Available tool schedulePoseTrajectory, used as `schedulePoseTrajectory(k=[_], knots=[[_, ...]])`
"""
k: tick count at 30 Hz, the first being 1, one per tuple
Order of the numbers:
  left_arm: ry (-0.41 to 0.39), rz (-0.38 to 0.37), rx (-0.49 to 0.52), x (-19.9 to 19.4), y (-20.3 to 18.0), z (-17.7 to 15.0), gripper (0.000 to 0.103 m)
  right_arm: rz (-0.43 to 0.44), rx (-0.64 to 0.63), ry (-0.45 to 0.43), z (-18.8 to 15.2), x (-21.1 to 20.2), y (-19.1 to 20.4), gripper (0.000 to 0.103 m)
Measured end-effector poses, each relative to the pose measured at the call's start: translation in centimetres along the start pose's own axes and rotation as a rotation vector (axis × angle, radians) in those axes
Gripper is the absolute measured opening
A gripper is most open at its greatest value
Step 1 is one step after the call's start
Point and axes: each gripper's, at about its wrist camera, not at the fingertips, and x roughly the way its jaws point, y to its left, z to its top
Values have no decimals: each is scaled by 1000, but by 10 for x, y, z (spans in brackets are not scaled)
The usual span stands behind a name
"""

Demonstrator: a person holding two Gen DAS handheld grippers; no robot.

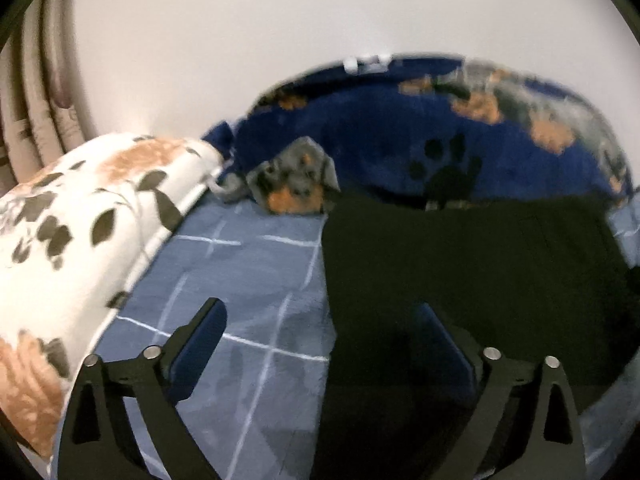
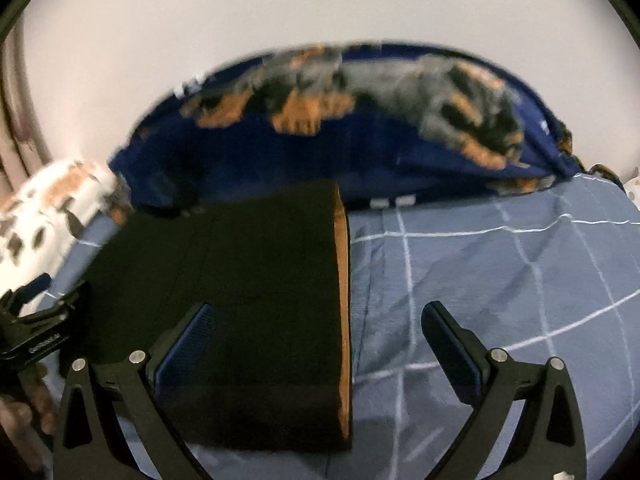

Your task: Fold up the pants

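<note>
The black pants (image 1: 472, 280) lie flat on the blue checked bed sheet (image 1: 248, 272). In the right wrist view the pants (image 2: 256, 300) show an orange-brown lining strip (image 2: 343, 300) along their right edge. My left gripper (image 1: 320, 316) is open and empty, hovering over the pants' left edge. My right gripper (image 2: 318, 320) is open and empty, straddling the pants' right edge. The left gripper also shows at the left edge of the right wrist view (image 2: 36, 320).
A white floral pillow (image 1: 80, 232) lies to the left. A dark blue blanket with a dog print (image 1: 400, 128) is piled along the white wall behind the pants; it also shows in the right wrist view (image 2: 340, 128). Curtains (image 1: 32, 100) hang at far left.
</note>
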Motion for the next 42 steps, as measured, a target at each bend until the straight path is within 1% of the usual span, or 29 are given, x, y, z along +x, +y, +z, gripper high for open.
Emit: schedulePoseTrajectory(k=[2, 3, 4, 6, 8, 10, 12, 13, 15, 18, 20, 24, 28, 32, 36, 42], knots=[[-35, 13, -11, -20, 4, 5, 102, 10, -14, -25, -1, -23, 3, 102], [-50, 37, -7, -31, 5, 8, 103, 34, -22, -35, -4, -35, 5, 102], [-70, 65, 2, -45, 5, 12, 103, 50, -29, -35, -3, -40, 8, 102], [-111, 79, 15, -68, 4, 16, 103, 74, -36, -39, -7, -55, 14, 102], [-162, 71, 27, -97, 2, 20, 103, 100, -32, -53, -12, -72, 17, 102], [-196, 76, 39, -120, -1, 23, 103, 120, -29, -74, -15, -90, 19, 102], [-230, 57, 47, -145, -4, 25, 103, 131, -37, -99, -16, -108, 21, 102], [-254, 43, 41, -161, -4, 26, 103, 135, -45, -111, -16, -117, 21, 102], [-289, 38, 26, -183, -5, 30, 103, 132, -60, -133, -17, -133, 21, 102], [-326, 38, 6, -212, -4, 34, 103, 142, -58, -163, -16, -156, 16, 102], [-334, 48, -1, -226, -6, 36, 103, 142, -53, -176, -17, -166, 14, 102], [-350, 55, -17, -246, -10, 34, 103, 132, -51, -190, -20, -179, 10, 102], [-366, -21, -18, -262, -12, 30, 103, 131, -44, -192, -22, -187, 8, 102], [-363, -29, 0, -267, -18, 27, 103, 132, -48, -199, -23, -193, 10, 102], [-344, -56, -3, -268, -19, 24, 103, 135, -59, -204, -25, -198, 15, 102], [-291, -82, -24, -257, -18, 18, 103, 134, -67, -202, -28, -201, 20, 102]])
